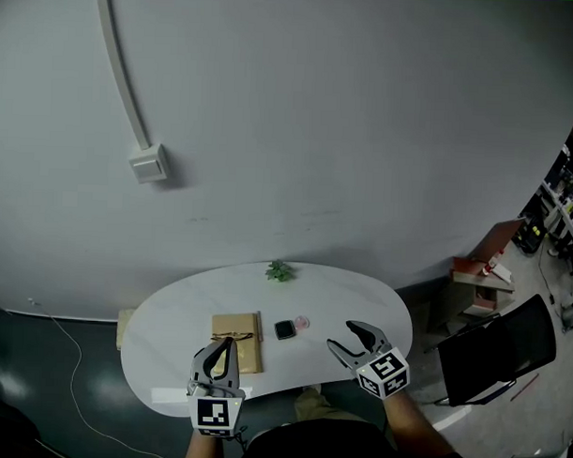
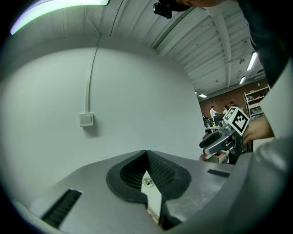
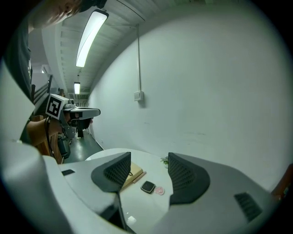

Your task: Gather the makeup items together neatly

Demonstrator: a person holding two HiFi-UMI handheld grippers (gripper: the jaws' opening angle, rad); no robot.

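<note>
On the white oval table lie a tan flat box, a black square compact and a small pink round item. The right gripper view shows the same box, compact and pink item, with a thin brown stick along the box. My left gripper hovers over the box's near end, jaws shut and empty; its tips meet. My right gripper hangs right of the compact, open and empty.
A small green sprig sits at the table's far edge. The grey wall carries a switch box with a conduit. A black chair and a brown stand are on the right. A cable runs across the floor on the left.
</note>
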